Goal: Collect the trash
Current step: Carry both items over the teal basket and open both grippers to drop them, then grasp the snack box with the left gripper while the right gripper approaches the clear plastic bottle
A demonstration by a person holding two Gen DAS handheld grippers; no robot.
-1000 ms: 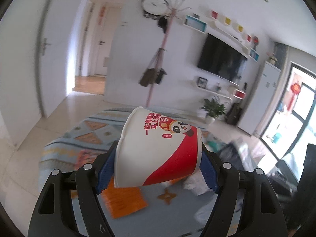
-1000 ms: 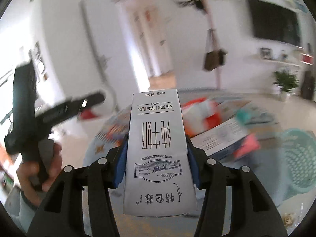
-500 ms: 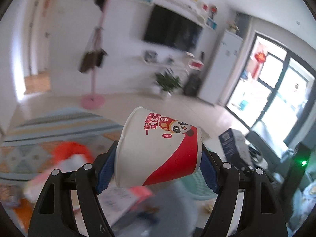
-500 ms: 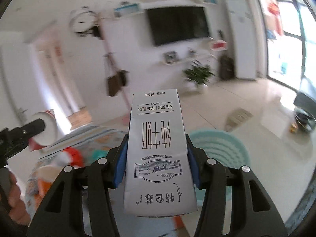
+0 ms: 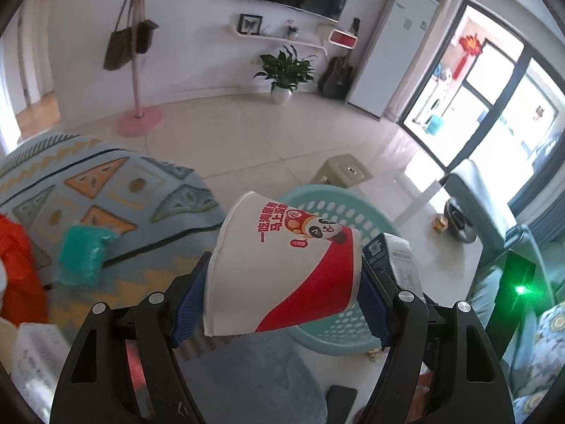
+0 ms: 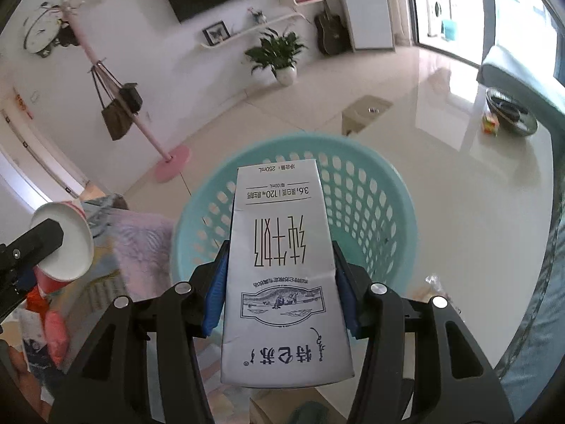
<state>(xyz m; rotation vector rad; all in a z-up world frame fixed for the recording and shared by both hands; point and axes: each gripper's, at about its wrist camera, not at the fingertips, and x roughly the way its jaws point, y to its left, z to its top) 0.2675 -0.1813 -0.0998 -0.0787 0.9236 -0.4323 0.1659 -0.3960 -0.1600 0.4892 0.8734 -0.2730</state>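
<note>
Trash in hand comes first in the left wrist view: a paper cup, white and red with a panda print, lies on its side clenched between the blue pads of the left hand-held gripper. A second ago this camera looked across a patterned rug toward a doorway; now it tilts down and a teal plastic laundry basket sits right behind the cup. The corner of the milk carton shows just past the cup's base. On the rug a teal crumpled bag and an orange wrapper remain uncollected.

In the right wrist view, the right hand-held gripper grasps the milk carton, a tall white one printed in Chinese, pinched along its long sides. Half a second back the basket was only partly behind the carton; now its perforated wall rings the carton's far end, so the open mouth is below and ahead. The paper cup shows at the left edge, open mouth toward the camera, in the left hand-held gripper.

Both pieces have been carried to the basket, so I judge the next step is release, cup and carton alike, with more litter on the rug afterward.
</note>
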